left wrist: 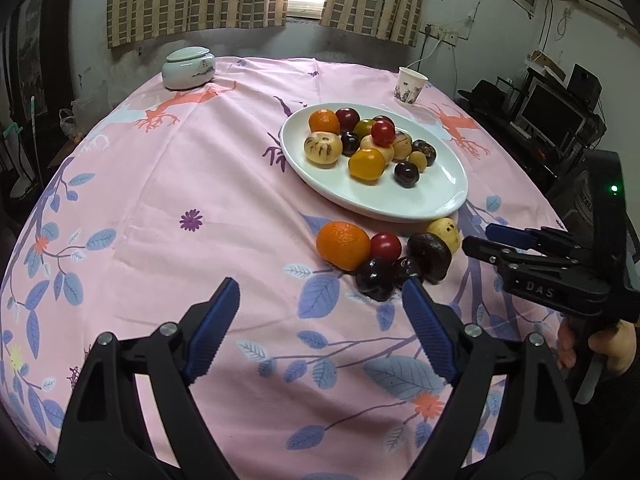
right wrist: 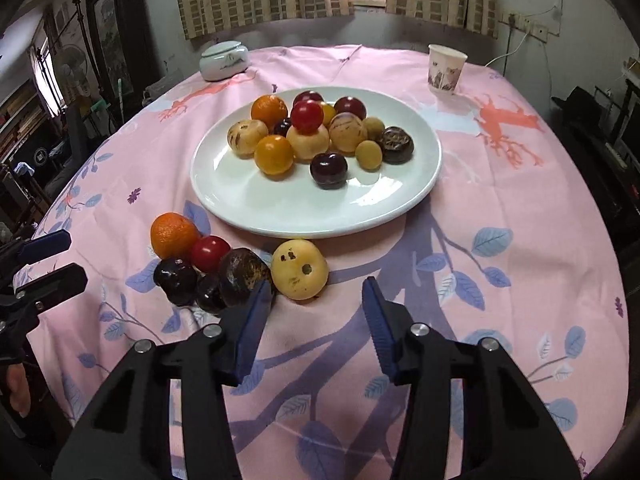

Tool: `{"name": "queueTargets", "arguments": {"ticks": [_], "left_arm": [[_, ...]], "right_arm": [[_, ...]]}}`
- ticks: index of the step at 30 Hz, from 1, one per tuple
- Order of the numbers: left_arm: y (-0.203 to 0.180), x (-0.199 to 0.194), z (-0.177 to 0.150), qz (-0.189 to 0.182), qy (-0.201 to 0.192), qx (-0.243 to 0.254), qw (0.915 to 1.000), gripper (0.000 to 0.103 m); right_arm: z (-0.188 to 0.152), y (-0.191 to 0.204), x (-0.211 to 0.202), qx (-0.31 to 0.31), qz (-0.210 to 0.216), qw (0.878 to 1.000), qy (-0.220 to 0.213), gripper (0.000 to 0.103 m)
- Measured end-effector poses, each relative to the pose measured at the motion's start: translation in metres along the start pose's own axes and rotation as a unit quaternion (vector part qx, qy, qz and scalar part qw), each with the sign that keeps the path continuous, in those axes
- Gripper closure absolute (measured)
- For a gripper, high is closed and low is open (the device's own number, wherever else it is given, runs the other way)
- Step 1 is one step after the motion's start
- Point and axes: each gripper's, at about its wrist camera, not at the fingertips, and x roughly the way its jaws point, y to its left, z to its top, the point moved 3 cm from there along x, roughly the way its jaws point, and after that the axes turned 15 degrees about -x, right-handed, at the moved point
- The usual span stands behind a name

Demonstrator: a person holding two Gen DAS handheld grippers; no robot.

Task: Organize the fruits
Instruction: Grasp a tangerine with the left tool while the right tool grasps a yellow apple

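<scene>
A white oval plate (left wrist: 420, 196) (right wrist: 248, 196) holds several fruits: oranges, red and dark plums, pale speckled ones. In front of it on the pink cloth lies a loose cluster: an orange (left wrist: 343, 245) (right wrist: 173, 235), a red fruit (left wrist: 385, 246) (right wrist: 209, 253), dark plums (left wrist: 374, 278) (right wrist: 176, 280), a brown wrinkled fruit (left wrist: 430, 256) (right wrist: 244, 274) and a pale yellow fruit (left wrist: 444, 232) (right wrist: 300, 269). My left gripper (left wrist: 320, 292) (right wrist: 72, 258) is open near the plums, its right finger beside them. My right gripper (right wrist: 317, 284) (left wrist: 478, 238) stands open just short of the yellow fruit, pads off it.
A white lidded jar (left wrist: 188, 68) (right wrist: 225, 60) sits at the far left of the round table, a paper cup (left wrist: 410, 85) (right wrist: 445, 69) at the far right. Bare flowered cloth (left wrist: 180, 200) spreads left of the plate. A hand (left wrist: 600, 344) holds the right gripper's handle.
</scene>
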Motion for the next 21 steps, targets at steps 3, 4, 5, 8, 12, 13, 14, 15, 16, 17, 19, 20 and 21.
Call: {"name": "queueTargets", "arguments": {"ticks": [3, 4, 5, 8, 12, 13, 14, 15, 16, 17, 19, 20, 21], "left_arm": [[0.005, 0.003, 0.002, 0.001, 0.004, -0.002, 1.0000, 0.018], [0.006, 0.005, 0.003, 0.001, 0.006, -0.004, 1.0000, 0.018], [0.006, 0.008, 0.004, 0.001, 0.010, -0.004, 0.9999, 0.018], [0.004, 0.020, 0.007, 0.011, 0.020, 0.008, 0.9997, 0.018], [0.003, 0.040, 0.010, 0.028, 0.040, 0.014, 0.9987, 0.018], [0.003, 0.044, 0.011, 0.029, 0.044, 0.013, 0.9985, 0.018], [0.002, 0.048, 0.012, 0.027, 0.048, 0.012, 0.9984, 0.018], [0.001, 0.051, 0.014, 0.026, 0.052, 0.010, 0.9983, 0.018], [0.000, 0.055, 0.015, 0.025, 0.055, 0.008, 0.9982, 0.018], [-0.001, 0.058, 0.017, 0.023, 0.058, 0.005, 0.9980, 0.018], [-0.005, 0.067, 0.021, 0.022, 0.064, -0.001, 0.9977, 0.018], [-0.007, 0.071, 0.022, 0.021, 0.068, -0.005, 0.9975, 0.019], [-0.009, 0.076, 0.023, 0.020, 0.073, -0.008, 0.9971, 0.020]], "right_arm": [[0.004, -0.003, 0.016, 0.011, 0.019, 1.000, 0.008, 0.054], [0.005, -0.004, 0.022, 0.012, 0.024, 1.000, 0.016, 0.054], [0.006, -0.004, 0.028, 0.014, 0.031, 0.999, 0.020, 0.054], [0.010, -0.002, 0.035, 0.027, 0.062, 0.998, 0.019, 0.066], [0.007, 0.005, 0.016, 0.032, 0.047, 0.998, 0.021, 0.066], [0.003, 0.005, 0.009, 0.037, 0.047, 0.998, 0.021, 0.066], [-0.001, 0.007, 0.000, 0.037, 0.042, 0.998, 0.017, 0.066], [-0.005, 0.007, -0.006, 0.036, 0.036, 0.999, 0.013, 0.066], [-0.009, 0.006, -0.010, 0.036, 0.034, 0.999, 0.012, 0.066], [-0.015, 0.005, -0.013, 0.040, 0.036, 0.998, 0.012, 0.066], [-0.023, 0.001, -0.015, 0.049, 0.041, 0.998, 0.015, 0.066], [-0.026, -0.001, -0.016, 0.053, 0.041, 0.998, 0.015, 0.066], [-0.029, -0.003, -0.017, 0.057, 0.041, 0.997, 0.015, 0.066]]}}
